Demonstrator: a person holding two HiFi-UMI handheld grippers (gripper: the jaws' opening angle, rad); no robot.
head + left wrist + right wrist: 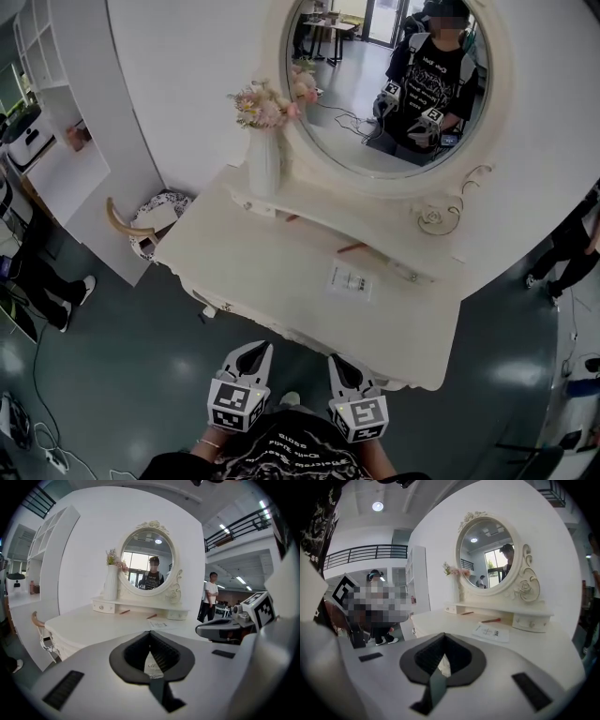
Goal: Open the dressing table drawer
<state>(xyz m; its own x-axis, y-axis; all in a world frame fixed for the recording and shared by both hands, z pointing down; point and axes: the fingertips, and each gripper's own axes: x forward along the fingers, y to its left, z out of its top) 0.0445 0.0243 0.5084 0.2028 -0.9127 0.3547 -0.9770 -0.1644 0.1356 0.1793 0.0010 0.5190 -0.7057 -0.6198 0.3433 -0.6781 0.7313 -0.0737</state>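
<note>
Straight ahead stands a cream-white dressing table (281, 272) with a carved edge and a large oval mirror (375, 103) set against a white wall. Both grippers hang side by side just short of its near edge, over the grey floor, touching nothing. The left gripper (251, 356) has its white-shelled jaws brought together at the tips, with nothing between the dark ribbed pads. The right gripper (343, 367) looks the same: jaws closed tip to tip and empty. Each carries a cube with black square markers at the back.

Small drawers sit at either end of the raised shelf under the mirror, all closed; the left small drawer (104, 605) has round knobs, and the right small drawer (529, 622) matches it. Both are well apart from the grippers. I cannot tell from here whether the table's front edge holds another drawer.

On the tabletop lie a printed white paper sheet (349, 279) and, nearer the shelf, a thin reddish-brown stick (352, 247). A tall white vase of pale pink flowers (263, 161) stands upright at the shelf's left end.
</note>
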